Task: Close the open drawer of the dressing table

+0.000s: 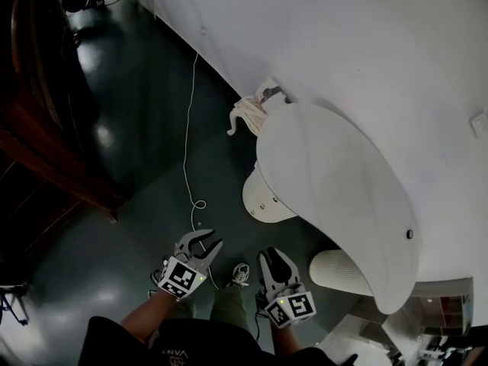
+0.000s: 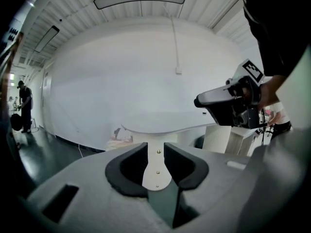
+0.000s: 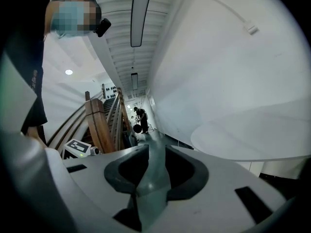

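Observation:
The white dressing table (image 1: 335,197) has a rounded top and stands against the white wall. Its open drawer (image 1: 267,198) sticks out from under the top toward the dark floor, with small knobs on its curved front. My left gripper (image 1: 207,242) hangs low, short of the drawer, jaws apart and empty. The right gripper (image 1: 273,259) is beside it, also open and empty. In the left gripper view the drawer front (image 2: 156,171) shows through the gap of the left gripper (image 2: 155,152), under the table top (image 2: 165,125). The right gripper (image 3: 156,154) faces along the wall, table top (image 3: 252,140) at its right.
A white ribbed stool (image 1: 339,271) stands under the table's near end. A heap of pale cloth (image 1: 248,114) and a thin white cable (image 1: 187,151) lie on the floor by the wall. A dark wooden staircase (image 1: 46,128) runs along the left. A person (image 3: 142,120) stands far down the hall.

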Action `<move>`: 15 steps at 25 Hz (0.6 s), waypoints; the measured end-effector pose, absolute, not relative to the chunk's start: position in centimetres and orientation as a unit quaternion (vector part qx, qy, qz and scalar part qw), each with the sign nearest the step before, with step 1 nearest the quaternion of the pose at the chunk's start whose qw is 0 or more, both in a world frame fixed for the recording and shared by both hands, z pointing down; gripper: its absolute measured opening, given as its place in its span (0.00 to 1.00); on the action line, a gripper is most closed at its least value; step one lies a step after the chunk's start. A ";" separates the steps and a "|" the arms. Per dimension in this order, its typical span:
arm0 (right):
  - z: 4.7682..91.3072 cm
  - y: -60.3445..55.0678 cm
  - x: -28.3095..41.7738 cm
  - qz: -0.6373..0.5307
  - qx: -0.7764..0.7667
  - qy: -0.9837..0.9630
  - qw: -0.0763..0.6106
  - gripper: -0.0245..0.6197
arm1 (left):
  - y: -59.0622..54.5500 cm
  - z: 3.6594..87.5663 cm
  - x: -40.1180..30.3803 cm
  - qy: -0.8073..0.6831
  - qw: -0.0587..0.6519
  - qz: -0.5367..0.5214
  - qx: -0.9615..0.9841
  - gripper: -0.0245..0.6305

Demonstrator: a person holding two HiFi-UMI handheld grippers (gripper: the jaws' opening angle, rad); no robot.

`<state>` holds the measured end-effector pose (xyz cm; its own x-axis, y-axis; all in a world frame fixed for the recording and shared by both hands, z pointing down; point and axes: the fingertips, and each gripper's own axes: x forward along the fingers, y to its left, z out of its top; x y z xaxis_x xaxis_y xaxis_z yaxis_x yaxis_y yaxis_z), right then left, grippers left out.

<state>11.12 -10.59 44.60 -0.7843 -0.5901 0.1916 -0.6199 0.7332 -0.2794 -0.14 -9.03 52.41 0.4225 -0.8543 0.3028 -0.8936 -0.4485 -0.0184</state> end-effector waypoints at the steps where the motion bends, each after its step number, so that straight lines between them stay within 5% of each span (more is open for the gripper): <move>1: 44.4 -10.2 11.0 0.163 0.328 -0.930 0.043 0.21 | -8.5 52.0 -0.3 -0.520 0.072 0.133 0.841 0.21; 15: 42.8 -3.6 9.9 0.155 0.359 -0.920 0.028 0.14 | -1.0 45.4 -1.9 -0.487 0.010 0.143 0.862 0.09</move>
